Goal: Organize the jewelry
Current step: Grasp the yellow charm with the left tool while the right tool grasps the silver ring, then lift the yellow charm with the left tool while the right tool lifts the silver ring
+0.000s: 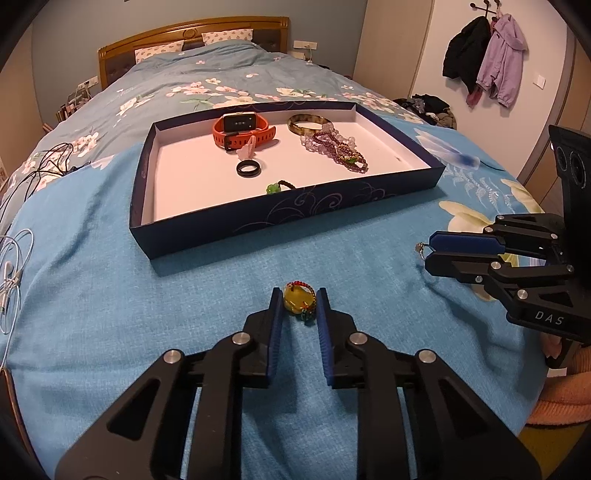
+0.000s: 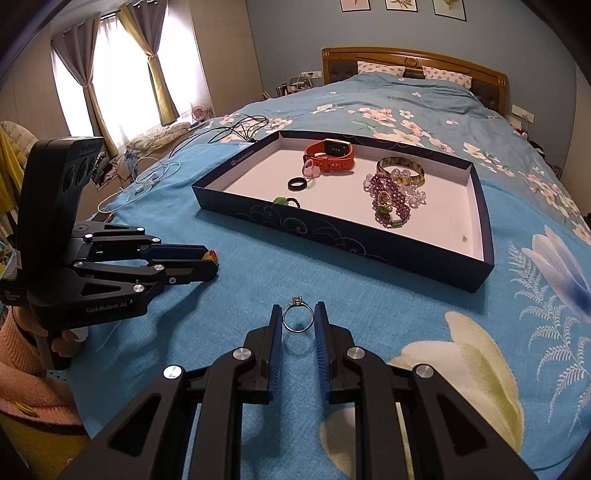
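The left gripper (image 1: 299, 304) has its jaws clamped on a yellow beaded pendant (image 1: 298, 302), half hidden between them; the right gripper (image 2: 298, 317) pinches a silver ring (image 2: 297, 318).

Bedroom with blue-grey walls (image 2: 280, 33); a bed (image 2: 369, 107) with a wooden headboard (image 2: 413, 61) and blue floral cover fills the view. Curtained windows (image 2: 122, 74) admit daylight. Coats (image 1: 484, 59) hang on a white wall.
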`<state>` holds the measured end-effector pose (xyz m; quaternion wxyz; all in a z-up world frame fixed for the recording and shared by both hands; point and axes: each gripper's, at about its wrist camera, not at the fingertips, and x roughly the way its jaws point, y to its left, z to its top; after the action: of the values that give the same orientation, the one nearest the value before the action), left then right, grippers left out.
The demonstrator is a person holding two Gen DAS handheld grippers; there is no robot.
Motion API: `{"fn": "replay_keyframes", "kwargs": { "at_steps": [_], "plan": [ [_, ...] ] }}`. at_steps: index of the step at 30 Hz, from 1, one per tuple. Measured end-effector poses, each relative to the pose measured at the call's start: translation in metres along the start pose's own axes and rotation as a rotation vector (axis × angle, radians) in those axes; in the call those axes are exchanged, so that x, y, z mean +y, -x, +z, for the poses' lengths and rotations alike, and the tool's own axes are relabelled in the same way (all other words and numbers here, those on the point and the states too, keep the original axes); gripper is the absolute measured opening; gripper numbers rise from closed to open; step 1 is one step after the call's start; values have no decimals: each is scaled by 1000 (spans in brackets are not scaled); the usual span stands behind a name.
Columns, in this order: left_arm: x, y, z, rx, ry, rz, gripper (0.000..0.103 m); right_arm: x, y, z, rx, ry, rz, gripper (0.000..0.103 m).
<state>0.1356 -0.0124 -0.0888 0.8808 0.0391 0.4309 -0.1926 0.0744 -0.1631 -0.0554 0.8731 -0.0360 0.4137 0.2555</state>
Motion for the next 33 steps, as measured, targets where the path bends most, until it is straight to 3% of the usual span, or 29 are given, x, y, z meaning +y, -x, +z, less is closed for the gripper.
{"fn": "replay_keyframes", "kwargs": {
  "at_steps": [33],
  "plan": [
    [-11,39,9,-120,-14,0,18,-12,18,8,-99,-49,13,16]
  ]
}}
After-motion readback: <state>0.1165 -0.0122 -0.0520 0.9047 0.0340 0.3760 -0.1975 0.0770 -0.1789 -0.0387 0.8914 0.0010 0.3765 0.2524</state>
